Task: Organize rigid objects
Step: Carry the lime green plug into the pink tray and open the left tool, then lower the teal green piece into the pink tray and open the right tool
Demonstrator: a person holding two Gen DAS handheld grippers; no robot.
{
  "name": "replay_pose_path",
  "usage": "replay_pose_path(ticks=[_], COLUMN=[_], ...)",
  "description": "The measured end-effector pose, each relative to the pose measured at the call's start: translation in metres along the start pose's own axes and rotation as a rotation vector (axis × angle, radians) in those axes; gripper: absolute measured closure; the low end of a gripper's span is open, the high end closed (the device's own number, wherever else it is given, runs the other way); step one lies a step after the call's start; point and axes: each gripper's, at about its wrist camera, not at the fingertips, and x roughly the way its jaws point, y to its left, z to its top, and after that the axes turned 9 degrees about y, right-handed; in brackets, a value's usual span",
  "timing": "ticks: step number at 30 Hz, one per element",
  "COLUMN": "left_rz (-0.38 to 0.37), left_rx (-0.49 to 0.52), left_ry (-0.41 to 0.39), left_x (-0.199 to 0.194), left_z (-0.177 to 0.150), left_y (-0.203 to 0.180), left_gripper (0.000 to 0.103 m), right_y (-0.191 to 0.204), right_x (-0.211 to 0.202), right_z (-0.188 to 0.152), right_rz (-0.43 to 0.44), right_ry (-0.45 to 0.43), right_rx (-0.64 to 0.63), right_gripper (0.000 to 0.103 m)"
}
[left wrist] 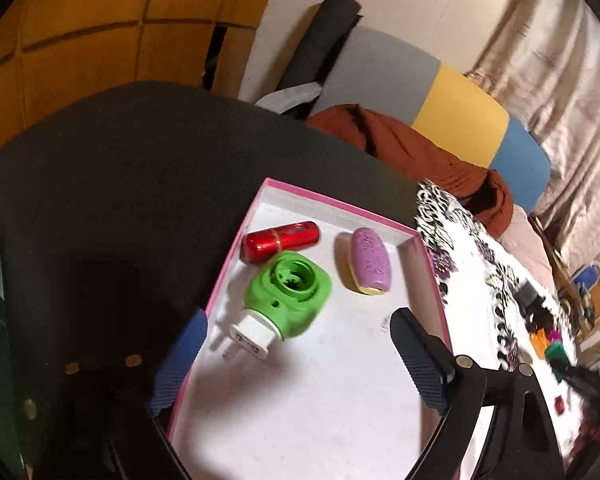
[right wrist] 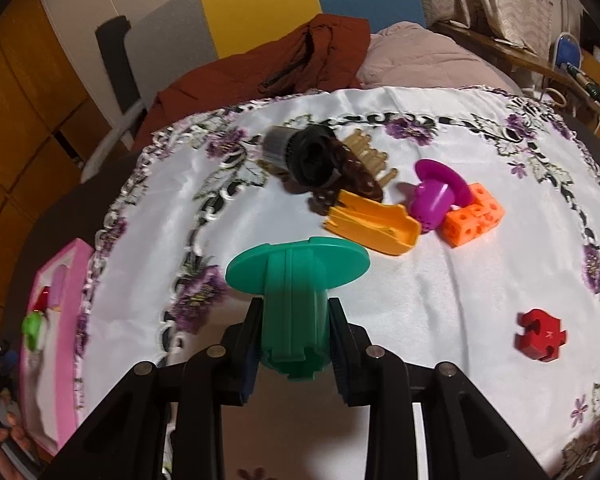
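Right wrist view: right tongs [right wrist: 296,336] clamp the teal plug [right wrist: 296,280] (stem-first), while left tongs [left wrist: 296,356] gape wide, holding nothing.

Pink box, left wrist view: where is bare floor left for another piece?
The pink box is crowded at its far end: red tube, green plug-in, purple oval. Bare floor lies nearer, between the left gripper fingers.

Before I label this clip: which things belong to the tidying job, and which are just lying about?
Job:
pink box
green plug-in, red tube, purple oval, inside the box
teal piece, in right hand-held gripper
orange block
red block

Lying about:
brown jacket
embroidered cloth
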Motion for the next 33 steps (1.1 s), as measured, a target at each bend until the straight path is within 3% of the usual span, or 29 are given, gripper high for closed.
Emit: replay_pose_path(ticks=[9, 14, 24, 33], left_rz=[-0.025, -0.041, -0.041, -0.04], left_rx=[0.125, 0.137, 0.143, 0.129], left_ry=[-0.002, 0.009, 0.022, 0.022], left_x=[-0.013, -0.018, -0.027, -0.037], left_z=[-0.017, -0.026, -0.039, -0.042], left_y=[-0.025, -0.025, -0.012, 0.0], left_gripper=[0.002, 0.001, 0.0, 0.0], right_y=[0.046, 0.076, 0.174, 0.262], right_x=[-0.01, -0.004, -0.005, 0.018], right_z=[-0.016, -0.027, -0.045, -0.062], right_rz=[0.095, 0.186, 0.277, 0.28], right_ry=[-0.034, 0.0, 0.009, 0.051], right_rx=[-0.089, -0.09, -0.275, -0.469], right_gripper=[0.073, 0.073, 0.073, 0.073])
